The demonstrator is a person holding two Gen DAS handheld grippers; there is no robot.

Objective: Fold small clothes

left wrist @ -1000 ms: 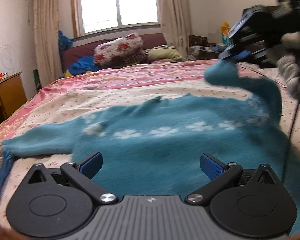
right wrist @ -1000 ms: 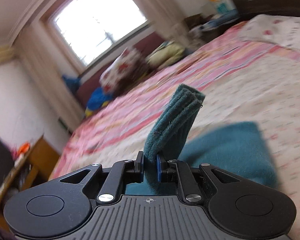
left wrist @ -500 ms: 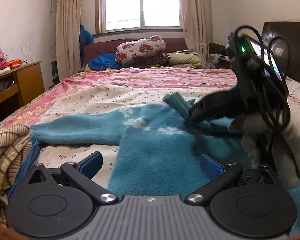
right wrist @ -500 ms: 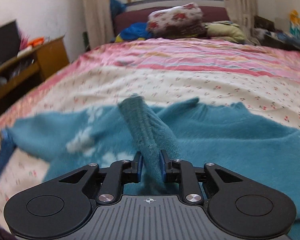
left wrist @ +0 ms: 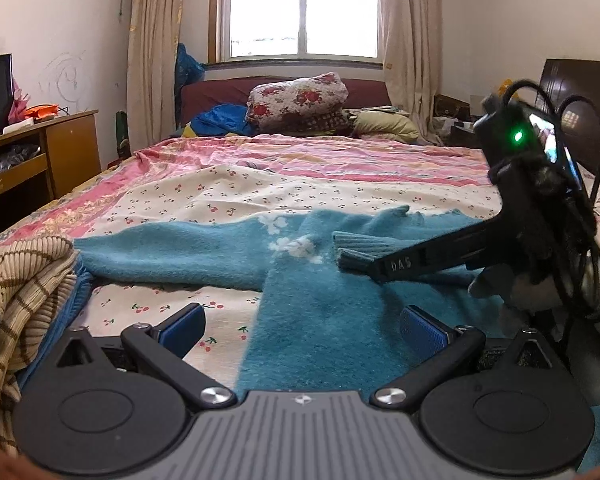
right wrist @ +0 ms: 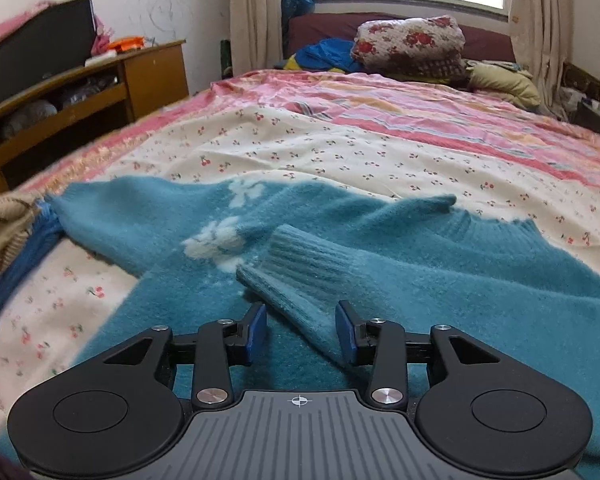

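The teal sweater (right wrist: 420,280) lies flat on the bed (right wrist: 380,148), its cuff (right wrist: 300,264) at twelve o'clock between the right gripper (right wrist: 302,328)'s just-opened, released fingers, while the left gripper (left wrist: 302,322) gapes wide, empty.

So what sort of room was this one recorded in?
A lived-in home bedroom, most likely. A bed with a cherry-print sheet fills the view, with a rolled floral quilt and pillow at its far end, a curtained window behind, and a wooden cabinet beside it.
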